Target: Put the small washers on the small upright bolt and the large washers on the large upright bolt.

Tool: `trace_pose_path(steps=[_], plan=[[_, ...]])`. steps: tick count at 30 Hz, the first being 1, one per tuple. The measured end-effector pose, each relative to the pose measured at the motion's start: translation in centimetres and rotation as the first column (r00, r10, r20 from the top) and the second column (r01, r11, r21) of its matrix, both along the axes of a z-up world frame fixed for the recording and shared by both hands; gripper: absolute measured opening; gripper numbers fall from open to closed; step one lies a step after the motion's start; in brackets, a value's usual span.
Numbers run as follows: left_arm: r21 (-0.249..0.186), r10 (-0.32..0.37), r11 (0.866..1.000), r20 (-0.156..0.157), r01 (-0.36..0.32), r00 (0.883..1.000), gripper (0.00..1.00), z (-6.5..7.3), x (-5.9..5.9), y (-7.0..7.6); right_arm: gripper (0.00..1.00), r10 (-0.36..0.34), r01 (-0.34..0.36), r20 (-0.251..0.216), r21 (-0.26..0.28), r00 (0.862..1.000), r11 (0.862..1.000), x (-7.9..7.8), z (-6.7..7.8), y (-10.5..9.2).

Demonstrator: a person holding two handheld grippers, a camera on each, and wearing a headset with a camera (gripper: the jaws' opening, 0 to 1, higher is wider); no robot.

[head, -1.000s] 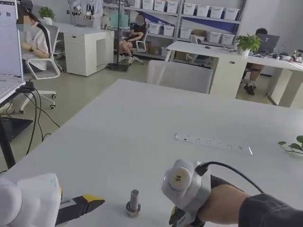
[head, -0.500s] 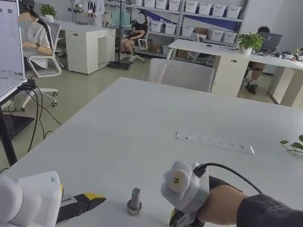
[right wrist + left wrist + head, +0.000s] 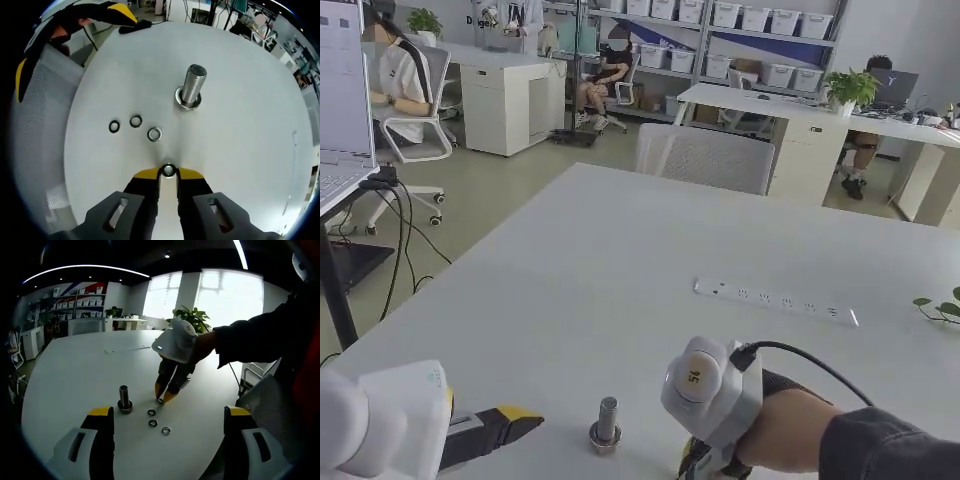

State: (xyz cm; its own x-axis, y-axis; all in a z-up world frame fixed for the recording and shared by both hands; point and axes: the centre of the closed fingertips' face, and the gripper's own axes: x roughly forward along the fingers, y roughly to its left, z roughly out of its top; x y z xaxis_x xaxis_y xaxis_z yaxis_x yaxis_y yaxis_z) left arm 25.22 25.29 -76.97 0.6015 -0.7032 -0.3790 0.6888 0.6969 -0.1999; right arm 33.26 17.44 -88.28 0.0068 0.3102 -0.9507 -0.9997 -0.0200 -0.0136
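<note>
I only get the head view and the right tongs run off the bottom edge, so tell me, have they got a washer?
Observer: Yes. In the right gripper view, the right tongs are closed on a washer.
Operator: Any others left to pick up?
Observer: Three loose washers lie just ahead of the tips, apart from the upright bolt.
Operator: And the left tongs?
Observer: The left tongs are open, with the jaws wide apart, and face the bolt and washers.

Head view's bottom edge chops the tips off your right gripper (image 3: 705, 463). The washers (image 3: 153, 423) are too small to size up, tbh.
</note>
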Motion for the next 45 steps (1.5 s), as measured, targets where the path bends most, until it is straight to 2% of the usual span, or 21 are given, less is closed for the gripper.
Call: trace_pose_path(steps=[21,35,45], plan=[[-0.001,-0.004,1.0,-0.003,0.004,1.0,0.9,0.0,0.0,-0.1,0.13,-0.006,0.006,-0.008,0.003,1.0,1.0,-0.3,0.4,-0.3],[0.0,-0.01,1.0,0.0,0.01,1.0,0.9,0.3,-0.1,-0.2,0.13,0.001,-0.001,0.008,0.006,1.0,1.0,-1.0,1.7,-0.7],[0.001,-0.015,1.0,0.001,0.015,1.0,0.9,0.2,-0.1,-0.3,0.13,-0.02,0.019,0.025,0.02,0.999,1.0,-1.5,2.9,-2.1]])
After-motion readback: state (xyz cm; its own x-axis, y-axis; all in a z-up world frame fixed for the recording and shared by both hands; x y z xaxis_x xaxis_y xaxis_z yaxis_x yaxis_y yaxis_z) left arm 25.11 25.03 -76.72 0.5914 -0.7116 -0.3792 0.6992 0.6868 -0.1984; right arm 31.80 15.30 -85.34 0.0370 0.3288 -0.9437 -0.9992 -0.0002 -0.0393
